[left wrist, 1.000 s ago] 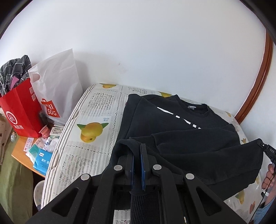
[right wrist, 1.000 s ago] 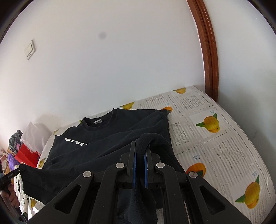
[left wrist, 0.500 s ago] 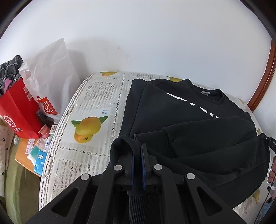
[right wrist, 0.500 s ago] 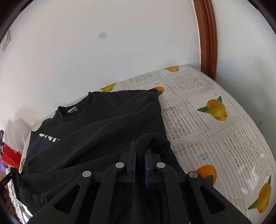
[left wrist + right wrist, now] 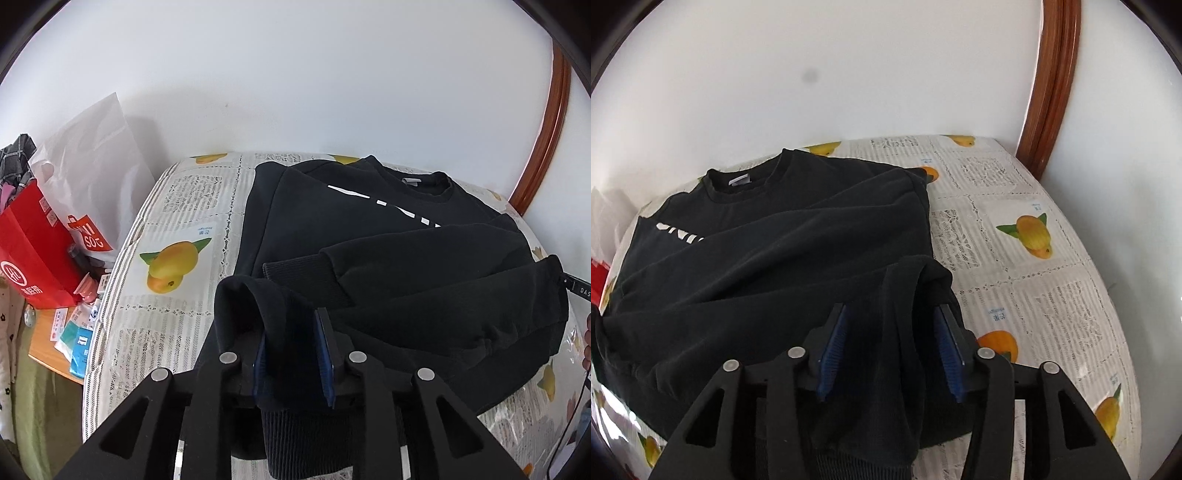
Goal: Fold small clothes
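Letting go of the black sweatshirt (image 5: pixel 369 229), spread across the middle of the bed (image 5: pixel 184 192), neck end by the far edge at the wall. Bottom part folded up over the chest and over the sleeve (image 5: pixel 406 254) crossed on top.

Holding nothing tight now. Left hand-held gripper (image 5: pixel 291 325) just been opening, blue pads (image 5: pixel 327 354) a little apart, a lump of the folded edge loose between them. Same for the right hand-held gripper (image 5: pixel 891 308): just been opening too, spread wider, cloth resting in the gap but not pinched.

Doing this step well, most likely:
- Open wide first, so no cloth sticks to the blue rubber.
- Then pull both back toward the near edge of the bed, straight and slow, at the same time.
- Lift a little while pulling, so as not to drag the fold open again.
- Watch the two lumps of cloth; likely to stay up in a bump. Pat flat after.
- Check for a straight fold line from the side by the mango picture (image 5: pixel 173 266) to the other side.
- Keep clear of the bags (image 5: pixel 85 184) past the left edge of the bed.
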A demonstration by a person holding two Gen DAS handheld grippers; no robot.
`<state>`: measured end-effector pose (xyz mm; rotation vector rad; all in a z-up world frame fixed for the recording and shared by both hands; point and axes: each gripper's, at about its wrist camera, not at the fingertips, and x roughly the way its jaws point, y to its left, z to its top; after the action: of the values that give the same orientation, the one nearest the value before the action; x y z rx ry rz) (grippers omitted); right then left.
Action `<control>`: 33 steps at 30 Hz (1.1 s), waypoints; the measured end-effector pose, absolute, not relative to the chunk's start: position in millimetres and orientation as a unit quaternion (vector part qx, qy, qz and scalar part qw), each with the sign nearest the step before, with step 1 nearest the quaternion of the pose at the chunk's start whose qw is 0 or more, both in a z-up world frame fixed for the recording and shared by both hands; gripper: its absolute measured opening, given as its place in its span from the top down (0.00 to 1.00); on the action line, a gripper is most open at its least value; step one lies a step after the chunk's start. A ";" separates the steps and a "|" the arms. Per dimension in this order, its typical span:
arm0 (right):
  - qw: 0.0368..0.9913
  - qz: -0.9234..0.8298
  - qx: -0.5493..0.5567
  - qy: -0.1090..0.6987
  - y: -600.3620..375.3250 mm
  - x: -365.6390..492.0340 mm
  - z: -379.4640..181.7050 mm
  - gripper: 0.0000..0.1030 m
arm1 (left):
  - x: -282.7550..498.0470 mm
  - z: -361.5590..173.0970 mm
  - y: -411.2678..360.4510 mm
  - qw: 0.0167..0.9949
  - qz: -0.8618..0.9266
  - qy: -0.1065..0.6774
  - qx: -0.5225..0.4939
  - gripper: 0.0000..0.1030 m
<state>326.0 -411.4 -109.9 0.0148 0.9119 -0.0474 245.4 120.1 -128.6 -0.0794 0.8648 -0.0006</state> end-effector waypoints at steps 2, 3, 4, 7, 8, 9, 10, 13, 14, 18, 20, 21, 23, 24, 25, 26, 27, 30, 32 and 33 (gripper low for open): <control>0.899 -0.022 0.009 0.437 -417.4 313.2 -107.6 0.50 | 238.1 -128.2 123.8 0.906 -0.008 0.421 -0.050 0.73; 0.900 -0.025 0.014 0.434 -422.2 307.1 -107.2 0.50 | 233.7 -128.8 125.8 0.904 -0.015 0.423 -0.061 0.68; 0.904 -0.033 0.024 0.425 -429.7 299.0 -106.8 0.50 | 229.1 -129.6 127.0 0.903 -0.023 0.424 -0.068 0.65; 0.910 -0.042 0.055 0.409 -447.8 287.5 -108.1 0.50 | 212.8 -128.1 131.2 0.908 -0.026 0.412 -0.069 0.54; 0.909 -0.041 0.065 0.411 -452.2 286.1 -108.9 0.50 | 207.7 -126.7 133.6 0.911 -0.021 0.406 -0.068 0.51; 0.906 -0.046 0.075 0.413 -456.7 285.0 -112.0 0.50 | 203.1 -124.9 136.9 0.914 -0.016 0.400 -0.070 0.49; 0.904 -0.056 0.071 0.418 -458.0 285.4 -115.7 0.50 | 199.8 -123.2 140.8 0.915 -0.010 0.396 -0.074 0.48; 0.898 -0.065 0.057 0.432 -457.3 290.8 -127.3 0.50 | 192.4 -121.4 155.3 0.919 0.021 0.384 -0.085 0.46; 0.897 -0.065 0.065 0.432 -458.3 291.8 -130.9 0.50 | 191.0 -122.4 160.0 0.919 0.027 0.384 -0.089 0.46; 0.894 -0.061 0.087 0.435 -462.0 296.5 -139.5 0.47 | 196.1 -137.8 176.2 0.908 0.055 0.404 -0.097 0.45; 0.893 -0.061 0.101 0.435 -465.3 299.2 -141.6 0.44 | 201.8 -149.0 180.3 0.900 0.060 0.420 -0.101 0.45; 0.891 -0.059 0.108 0.438 -466.9 301.6 -143.3 0.44 | 204.0 -154.4 181.6 0.896 0.057 0.427 -0.107 0.45; 0.888 -0.055 0.116 0.441 -468.4 304.3 -145.4 0.44 | 209.4 -164.1 182.5 0.889 0.050 0.439 -0.118 0.45; 0.888 -0.055 0.117 0.442 -468.2 305.4 -146.0 0.44 | 212.3 -168.0 182.0 0.886 0.047 0.444 -0.122 0.45; 0.887 -0.055 0.116 0.444 -467.8 306.1 -146.8 0.44 | 213.8 -170.4 180.6 0.885 0.045 0.446 -0.125 0.45; 0.887 -0.054 0.114 0.444 -467.1 306.1 -147.3 0.44 | 215.7 -172.1 179.2 0.885 0.044 0.446 -0.127 0.45; 0.888 -0.053 0.108 0.444 -465.7 306.2 -147.3 0.45 | 217.6 -173.3 177.5 0.884 0.044 0.447 -0.128 0.47; 0.892 -0.020 0.101 0.441 -461.1 305.4 -145.6 0.68 | 221.3 -175.4 171.8 0.886 0.045 0.447 -0.120 0.48; 0.894 -0.021 0.093 0.438 -458.1 304.4 -143.9 0.75 | 222.2 -175.9 170.0 0.886 0.044 0.447 -0.118 0.54; 0.897 -0.021 0.084 0.434 -455.6 303.9 -143.1 0.84 | 222.6 -176.5 169.7 0.885 0.042 0.448 -0.120 0.60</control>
<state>303.9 -455.6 -143.1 0.1737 0.8997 -0.0426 222.6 169.7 -176.5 -0.2505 0.9318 0.0874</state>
